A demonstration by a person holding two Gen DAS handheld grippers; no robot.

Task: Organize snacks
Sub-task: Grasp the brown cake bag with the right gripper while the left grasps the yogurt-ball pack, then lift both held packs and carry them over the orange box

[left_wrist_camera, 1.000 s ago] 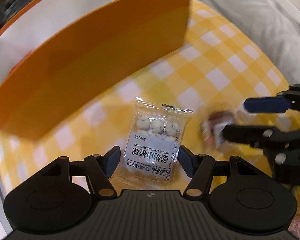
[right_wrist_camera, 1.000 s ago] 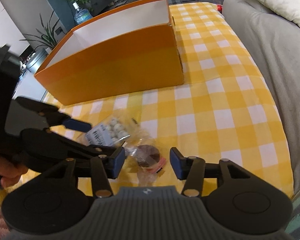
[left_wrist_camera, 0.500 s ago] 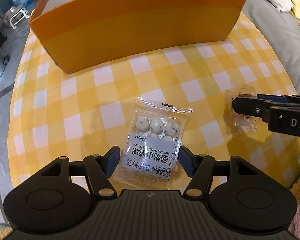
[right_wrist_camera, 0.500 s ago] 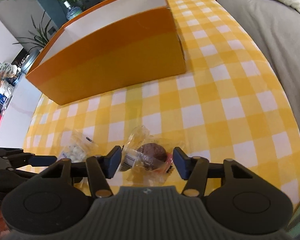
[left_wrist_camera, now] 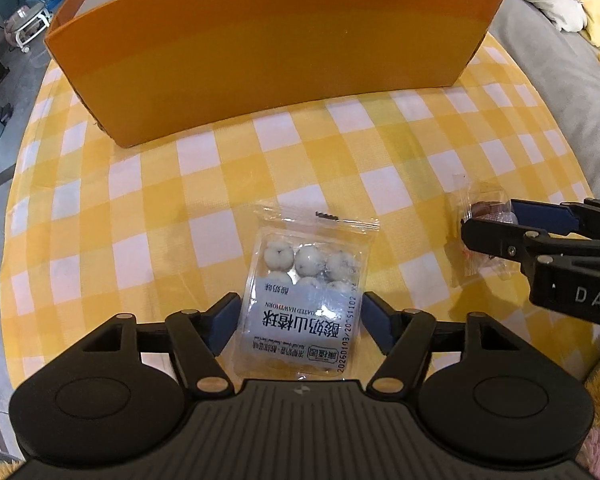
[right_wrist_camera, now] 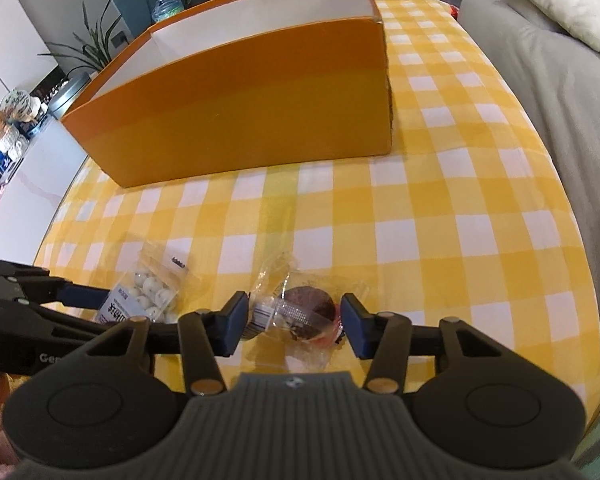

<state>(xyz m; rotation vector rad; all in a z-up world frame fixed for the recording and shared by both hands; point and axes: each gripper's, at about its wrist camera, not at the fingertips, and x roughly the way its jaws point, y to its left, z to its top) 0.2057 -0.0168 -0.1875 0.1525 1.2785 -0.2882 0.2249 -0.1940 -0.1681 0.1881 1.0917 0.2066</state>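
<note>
Left gripper (left_wrist_camera: pixel 299 322): points steeply down at the table; jaws stand wide, one blue pad on each side of the clear packet, with a sliver of gap showing at each pad. Pads not seen pressing.
Hawthorn-ball packet (left_wrist_camera: pixel 306 294): clear flat pouch with white balls in its far half and a printed label in its near half. It lies flat on the cloth, its near half between the left gripper's pads.
Right gripper (right_wrist_camera: pixel 293 322): jaws narrow and closing, straddling the small wrapped snack. The left pad sits at the wrapper's crinkled edge, the right pad just beside the brown piece; firm contact cannot be told.
Wrapped brown snack (right_wrist_camera: pixel 306 310): round dark piece in clear crinkled wrap with a touch of red at its right edge. It rests on the cloth between the right gripper's pads, to the right of the packet and apart from it.
Tablecloth (right_wrist_camera: pixel 440 248): yellow and white check, covering the table; both snacks lie at its near edge.
Orange box (left_wrist_camera: pixel 268 52): long open cardboard box, orange outside and white inside, standing on the cloth well beyond both snacks. Contents not visible.
Sofa (right_wrist_camera: pixel 548 92): grey, along the right side of the table, with a pale cushion (right_wrist_camera: pixel 560 4) on it.
</note>
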